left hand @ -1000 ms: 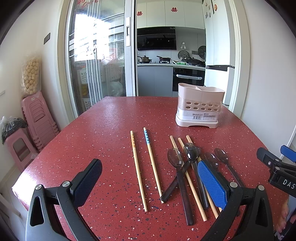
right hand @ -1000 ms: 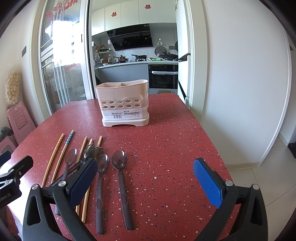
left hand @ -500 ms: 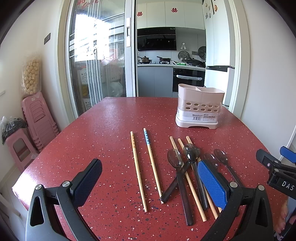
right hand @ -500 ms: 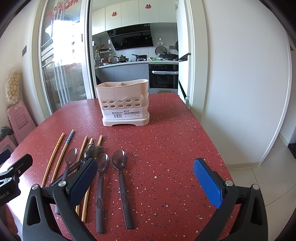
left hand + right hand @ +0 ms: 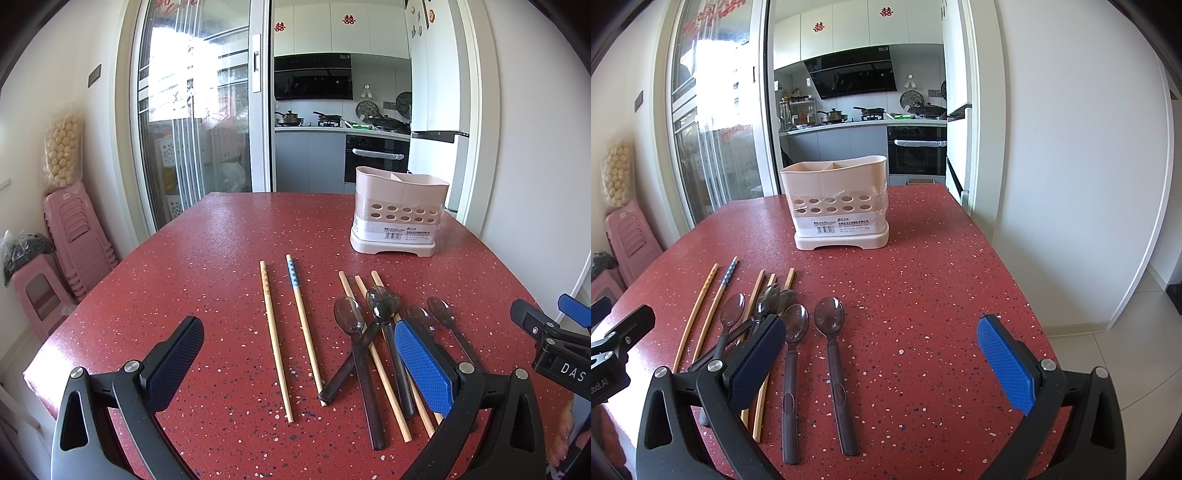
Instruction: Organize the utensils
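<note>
**Red table, nothing sorted yet**

You hold both grippers, left and right, wide open and empty. Chopsticks and spoons lie at lower centre; the pink holder at mid-frame looks unfilled. Everything remains.

right gripper agape, empty | spoons, chopsticks flat | caddy upright
</note>
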Motion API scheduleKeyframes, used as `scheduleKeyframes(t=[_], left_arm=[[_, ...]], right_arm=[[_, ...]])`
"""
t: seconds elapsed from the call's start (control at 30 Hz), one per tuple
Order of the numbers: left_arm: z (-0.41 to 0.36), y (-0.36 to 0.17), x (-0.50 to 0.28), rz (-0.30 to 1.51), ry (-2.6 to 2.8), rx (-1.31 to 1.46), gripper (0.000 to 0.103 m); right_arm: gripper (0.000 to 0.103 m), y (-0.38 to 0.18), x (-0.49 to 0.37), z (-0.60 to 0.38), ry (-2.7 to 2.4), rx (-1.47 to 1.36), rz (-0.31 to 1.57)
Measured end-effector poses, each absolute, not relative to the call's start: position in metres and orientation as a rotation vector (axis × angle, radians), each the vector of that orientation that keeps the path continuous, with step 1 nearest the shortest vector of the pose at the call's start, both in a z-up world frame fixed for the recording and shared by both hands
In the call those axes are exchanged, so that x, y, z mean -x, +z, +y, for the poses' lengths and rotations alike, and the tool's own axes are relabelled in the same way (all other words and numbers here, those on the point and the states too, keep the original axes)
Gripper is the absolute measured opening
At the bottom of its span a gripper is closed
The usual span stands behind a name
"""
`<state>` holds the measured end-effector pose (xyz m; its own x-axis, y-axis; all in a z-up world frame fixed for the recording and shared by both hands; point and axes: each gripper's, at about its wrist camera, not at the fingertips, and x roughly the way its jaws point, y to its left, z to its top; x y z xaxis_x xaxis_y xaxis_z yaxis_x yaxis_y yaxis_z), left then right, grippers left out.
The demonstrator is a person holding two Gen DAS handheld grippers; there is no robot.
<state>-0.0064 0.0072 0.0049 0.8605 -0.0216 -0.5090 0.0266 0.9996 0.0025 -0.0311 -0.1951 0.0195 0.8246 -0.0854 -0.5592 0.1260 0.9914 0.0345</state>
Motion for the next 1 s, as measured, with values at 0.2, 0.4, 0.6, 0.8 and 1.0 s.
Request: scheduleKeyframes(t=[0.2,0.4,0.6,0.8,1.0], left_arm=[[0.0068,0.0048,0.006,0.536,-0.026,-0.009,0.103],[0.0067,0.0047,0.0059,0.537,-0.025,-0.009,0.103],[0.0062,0.0045,0.0059,0.538,-0.026,-0.01,0.103],[0.006,0.0033,0.0057,0.54,-0.025,-0.011,0.103],[0.0058,0.0001,0.0055,0.548,-0.024,-0.011,0.103]], right_arm=[[0.103,0.0194,0.0311,-0.1945,-0.111,-0.071,0.592],[0.103,0.0189,0.0319,-0.1936,-0.111,-0.073,0.595],[0.103,0.0181,0.0318,-0.1937,-0.11,-0.074,0.597],[0.103,0.018,0.032,-0.1932,-0.11,-0.075,0.598],[0.103,0.0172,0.0314,-0.1934,-0.109,-0.076,0.601]])
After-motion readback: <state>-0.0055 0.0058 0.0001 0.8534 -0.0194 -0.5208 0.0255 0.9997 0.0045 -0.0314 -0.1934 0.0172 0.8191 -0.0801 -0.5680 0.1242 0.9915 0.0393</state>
